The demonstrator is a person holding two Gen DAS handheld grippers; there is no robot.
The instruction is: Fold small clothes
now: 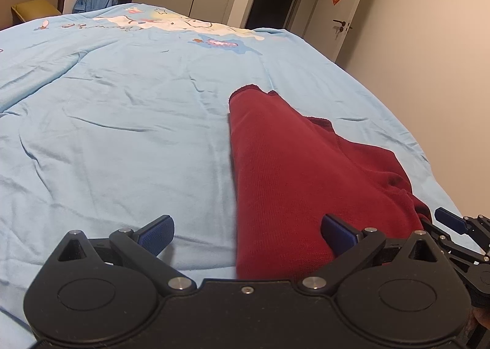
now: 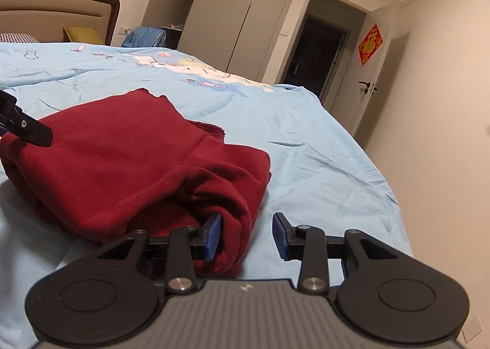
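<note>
A dark red garment [image 1: 284,171] lies folded in a long strip on the light blue bedsheet [image 1: 122,122]. My left gripper [image 1: 248,237] stands wide open over its near end: the garment's left edge runs between the fingers, and the right finger [image 1: 338,237] rests on the cloth. In the right wrist view the red garment [image 2: 128,159] is a thick folded bundle. My right gripper [image 2: 248,235] is open at its near right corner, with the left pad [image 2: 214,235] against the cloth fold and the right pad clear of it. Each gripper shows in the other's view: right gripper [image 1: 453,223], left gripper [image 2: 30,131].
The bed's right edge [image 2: 395,195] falls away toward a beige wall. Beyond the bed are a wardrobe [image 2: 245,21], a dark doorway [image 2: 318,51], a door with a red paper decoration [image 2: 370,44], a headboard [image 2: 61,12] and blue clothing [image 2: 144,38] on a chair.
</note>
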